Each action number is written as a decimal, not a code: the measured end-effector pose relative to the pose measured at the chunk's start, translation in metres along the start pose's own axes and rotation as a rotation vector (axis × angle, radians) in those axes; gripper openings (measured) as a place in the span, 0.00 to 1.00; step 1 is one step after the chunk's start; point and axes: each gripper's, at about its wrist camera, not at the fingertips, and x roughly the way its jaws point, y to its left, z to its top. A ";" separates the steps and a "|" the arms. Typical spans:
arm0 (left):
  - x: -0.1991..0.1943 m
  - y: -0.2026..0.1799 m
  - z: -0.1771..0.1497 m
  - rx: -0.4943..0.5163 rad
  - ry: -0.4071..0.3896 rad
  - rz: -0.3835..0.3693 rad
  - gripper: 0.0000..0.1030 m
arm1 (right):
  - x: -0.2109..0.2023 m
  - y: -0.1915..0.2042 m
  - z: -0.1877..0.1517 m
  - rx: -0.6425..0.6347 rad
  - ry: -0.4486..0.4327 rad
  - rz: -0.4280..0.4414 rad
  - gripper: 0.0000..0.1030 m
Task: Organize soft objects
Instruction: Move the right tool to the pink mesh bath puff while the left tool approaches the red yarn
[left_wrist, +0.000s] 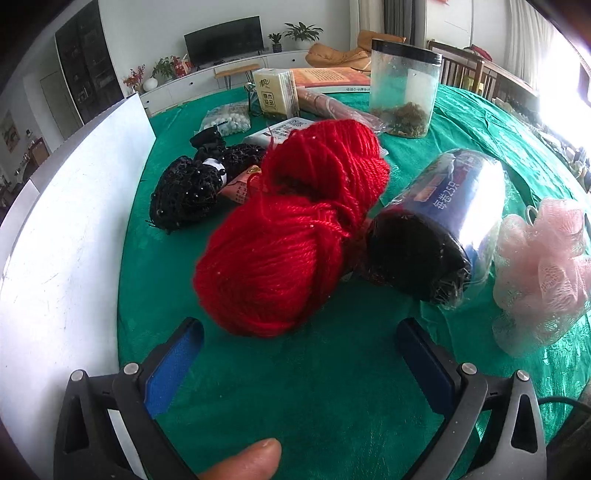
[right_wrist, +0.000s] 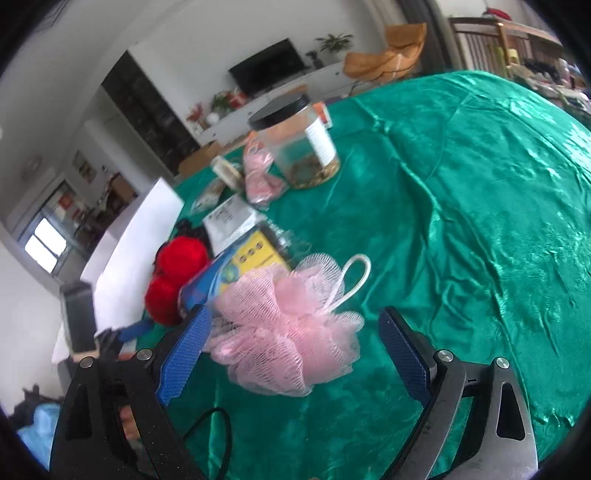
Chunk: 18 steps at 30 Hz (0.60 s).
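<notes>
Your red yarn skein (left_wrist: 291, 229) looks fluffy and loose, pink mesh loofah (right_wrist: 284, 328) frilly. Roll wrapper (left_wrist: 443, 206) reads "25". Your left gripper (left_wrist: 299, 339) and right gripper (right_wrist: 295, 332) both gape apart.

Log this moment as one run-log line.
left hand-held gripper: open, facing red yarn skein | right hand-held gripper: open around pink bath pouf | surface: green tablecloth

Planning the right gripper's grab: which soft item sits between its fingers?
The pink mesh pouf; the red yarn lies farther left, outside the open right gripper.
</notes>
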 end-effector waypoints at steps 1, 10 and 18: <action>0.002 0.002 0.001 -0.016 -0.005 -0.013 1.00 | 0.004 0.009 -0.004 -0.057 0.057 0.004 0.91; 0.017 0.011 0.019 -0.087 -0.007 -0.027 1.00 | 0.068 0.006 0.013 -0.251 0.222 -0.467 0.90; 0.023 0.015 0.027 -0.090 -0.029 -0.033 1.00 | 0.011 -0.051 0.054 0.129 -0.216 -0.446 0.90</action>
